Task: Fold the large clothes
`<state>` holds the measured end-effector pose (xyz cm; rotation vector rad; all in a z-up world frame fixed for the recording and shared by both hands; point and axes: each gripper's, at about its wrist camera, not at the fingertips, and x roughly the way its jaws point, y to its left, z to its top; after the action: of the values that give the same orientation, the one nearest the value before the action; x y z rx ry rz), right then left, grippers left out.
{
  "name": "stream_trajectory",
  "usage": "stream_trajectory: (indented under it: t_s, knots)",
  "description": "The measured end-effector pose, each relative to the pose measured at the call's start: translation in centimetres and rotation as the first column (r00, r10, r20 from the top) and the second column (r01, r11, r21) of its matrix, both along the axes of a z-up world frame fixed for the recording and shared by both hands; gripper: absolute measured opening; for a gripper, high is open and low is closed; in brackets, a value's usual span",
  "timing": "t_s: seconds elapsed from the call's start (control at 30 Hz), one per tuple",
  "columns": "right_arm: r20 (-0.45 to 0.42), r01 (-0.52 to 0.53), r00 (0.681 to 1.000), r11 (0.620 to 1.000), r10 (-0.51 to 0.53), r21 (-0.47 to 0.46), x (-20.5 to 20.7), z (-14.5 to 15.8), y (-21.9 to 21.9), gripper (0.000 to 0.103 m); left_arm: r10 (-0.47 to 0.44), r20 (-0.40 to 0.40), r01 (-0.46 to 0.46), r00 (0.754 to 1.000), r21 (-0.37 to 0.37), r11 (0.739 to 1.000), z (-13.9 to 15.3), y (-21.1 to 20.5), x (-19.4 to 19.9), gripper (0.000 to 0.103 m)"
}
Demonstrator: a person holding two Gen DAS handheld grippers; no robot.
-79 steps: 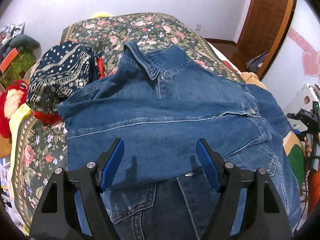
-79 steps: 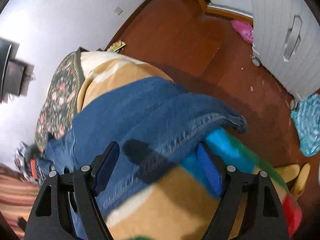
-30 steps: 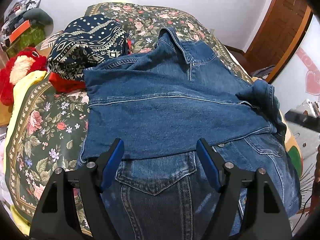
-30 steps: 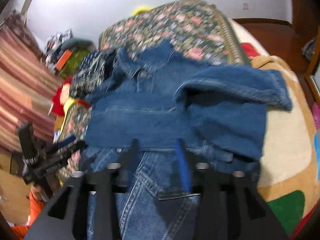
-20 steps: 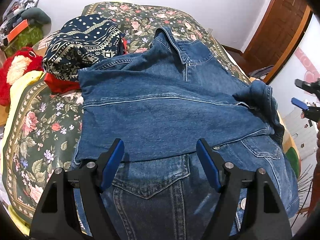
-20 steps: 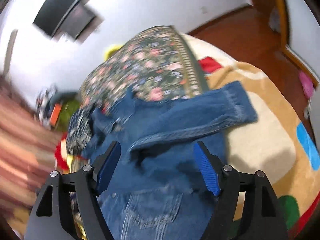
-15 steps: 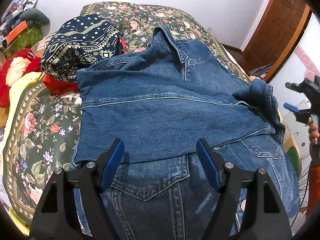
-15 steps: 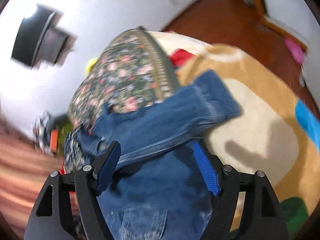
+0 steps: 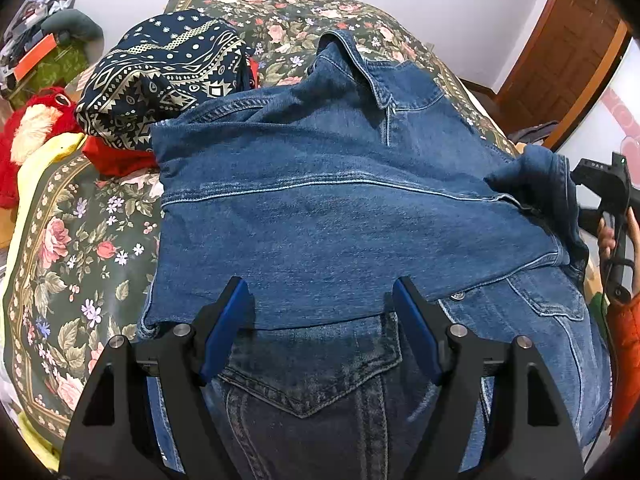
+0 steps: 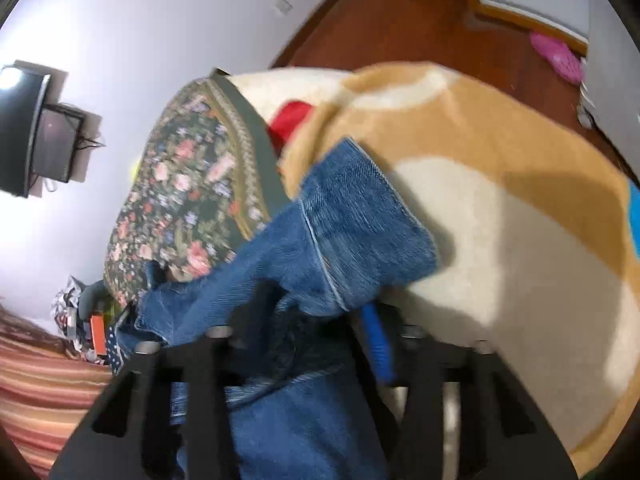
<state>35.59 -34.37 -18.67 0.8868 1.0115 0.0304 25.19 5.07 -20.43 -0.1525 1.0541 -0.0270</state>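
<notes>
One bed (image 9: 80,240) fills most of the left wrist view, under a dark floral cover. A tan and cream blanket (image 10: 500,208) lies over its right side, toward the wooden floor (image 10: 400,12). The denim jacket (image 9: 340,216) lies spread across the middle of the bed, collar at the far end, one sleeve folded flat across the body. Its other sleeve (image 10: 352,232) is bunched at the right edge, over the blanket's border. A navy patterned cloth (image 9: 160,76) sits heaped just beside the jacket's far left shoulder, with a red plush toy (image 9: 28,136) farther left at the bed's edge. The left gripper (image 9: 320,320) hovers over the jacket's near part, fingers spread wide with nothing between them. The right gripper (image 10: 304,340) is at the bunched sleeve, denim draped over and between its blurred fingers; whether they pinch the cloth I cannot tell.
</notes>
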Motion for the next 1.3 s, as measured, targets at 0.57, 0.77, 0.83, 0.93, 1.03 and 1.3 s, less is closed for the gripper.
stream_trajectory:
  t_s: [0.57, 0.77, 0.83, 0.93, 1.03, 1.3]
  knots:
    - [0.402, -0.353, 0.805, 0.896, 0.437, -0.268, -3.7, 19.0, 14.9, 0.007, -0.004, 0.113, 0.008, 0.994, -0.035, 0.999, 3.5, 2.0, -3.2, 0.074]
    - [0.331, -0.556, 0.699, 0.773, 0.633, -0.305, -5.7, 17.4, 24.2, 0.007, 0.041, 0.149, -0.033, 0.988, -0.056, 0.998, 4.6, 4.7, -5.4, 0.075]
    - [0.269, -0.621, 0.668, 0.719, 0.693, -0.312, -6.2, 15.3, 27.0, 0.007, 0.06, 0.15, -0.05, 0.987, -0.065, 0.997, 4.7, 5.6, -6.0, 0.076]
    - [0.14, -0.719, 0.617, 0.627, 0.774, -0.299, -7.2, 10.8, 30.8, 0.007, 0.089, 0.151, -0.079, 0.985, -0.071, 0.994, 4.8, 7.1, -7.1, 0.076]
    - [0.039, -0.78, 0.571, 0.557, 0.82, -0.284, -8.1, 7.1, 33.0, 0.007, 0.115, 0.145, -0.104, 0.983, -0.081, 0.991, 4.6, 8.1, -7.9, 0.077]
    - [-0.096, -0.874, 0.471, 0.449, 0.877, -0.184, -10.0, 4.8, 33.7, 0.031, 0.177, 0.079, -0.158, 0.981, -0.197, 0.968, 3.0, 9.7, -8.4, 0.077]
